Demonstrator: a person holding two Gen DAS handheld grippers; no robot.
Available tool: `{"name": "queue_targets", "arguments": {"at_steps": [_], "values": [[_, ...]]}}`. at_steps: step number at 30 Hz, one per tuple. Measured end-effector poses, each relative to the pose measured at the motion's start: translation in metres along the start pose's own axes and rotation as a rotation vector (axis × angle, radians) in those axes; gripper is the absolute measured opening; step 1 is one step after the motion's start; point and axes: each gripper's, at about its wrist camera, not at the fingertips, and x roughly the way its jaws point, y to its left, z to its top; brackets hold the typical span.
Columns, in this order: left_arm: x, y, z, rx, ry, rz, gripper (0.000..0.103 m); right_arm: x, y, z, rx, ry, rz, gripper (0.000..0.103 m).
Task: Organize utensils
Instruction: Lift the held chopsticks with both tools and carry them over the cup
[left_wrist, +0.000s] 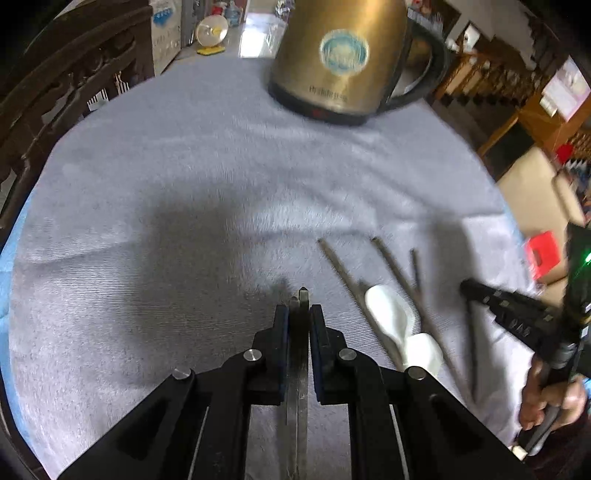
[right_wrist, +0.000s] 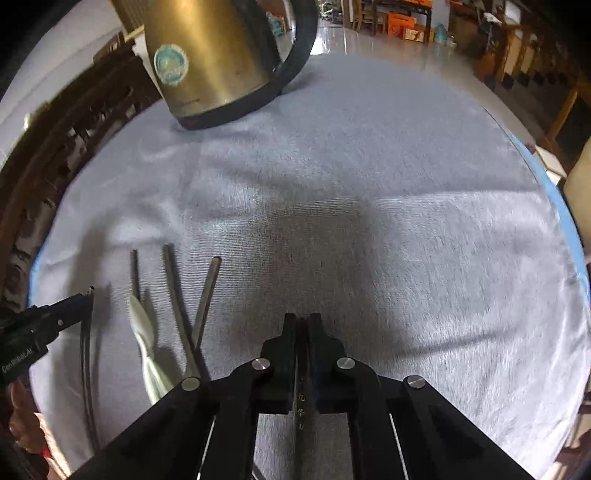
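Left tool (left_wrist: 299, 317) angled down clenching two chopsticks (left_wrist: 301, 299), right tool (right_wrist: 304, 325) likewise gripping one chopstick (right_wrist: 303, 391)

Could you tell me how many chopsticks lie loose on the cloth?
3 chopsticks: one left of the spoon, two crossing right of it; others are gripped.

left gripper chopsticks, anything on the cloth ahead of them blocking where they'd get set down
Nothing visible: the cloth ahead of the left gripper is bare up to the kettle at its far edge.

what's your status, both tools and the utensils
Left tool shut on chopsticks. Right tool shut on chopstick. Loose chopsticks, spoon on cloth.
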Motion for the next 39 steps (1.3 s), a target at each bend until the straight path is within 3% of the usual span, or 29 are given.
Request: {"name": "queue_targets", "arguments": {"at_steps": [4,10,15,21,26,33,39], "values": [[-0.039,-0.004,-0.001,0.01,-0.064,-0.151,0.011,-0.026,-0.005,-0.012,0.003,-0.07,0.069,0.007],[-0.068,-0.018,0.004,0.014,-0.158,-0.212,0.012,-0.07,-0.014,-0.023,0.023,-0.184,0.171,0.007],[-0.098,-0.015,-0.008,0.01,-0.211,-0.208,0.012,-0.105,-0.024,-0.033,0.043,-0.273,0.258,0.007],[-0.117,-0.022,-0.017,0.018,-0.289,-0.195,0.011,-0.136,-0.029,-0.049,0.043,-0.361,0.291,0.007],[-0.127,-0.031,-0.03,0.042,-0.31,-0.172,0.011,-0.164,-0.026,-0.071,0.021,-0.436,0.281,0.007],[-0.088,-0.022,-0.036,0.01,-0.198,0.024,0.012,-0.184,-0.021,-0.094,-0.004,-0.483,0.27,0.007],[-0.012,-0.023,-0.018,-0.013,-0.056,0.108,0.026,-0.171,-0.035,-0.093,0.026,-0.451,0.292,0.007]]}}
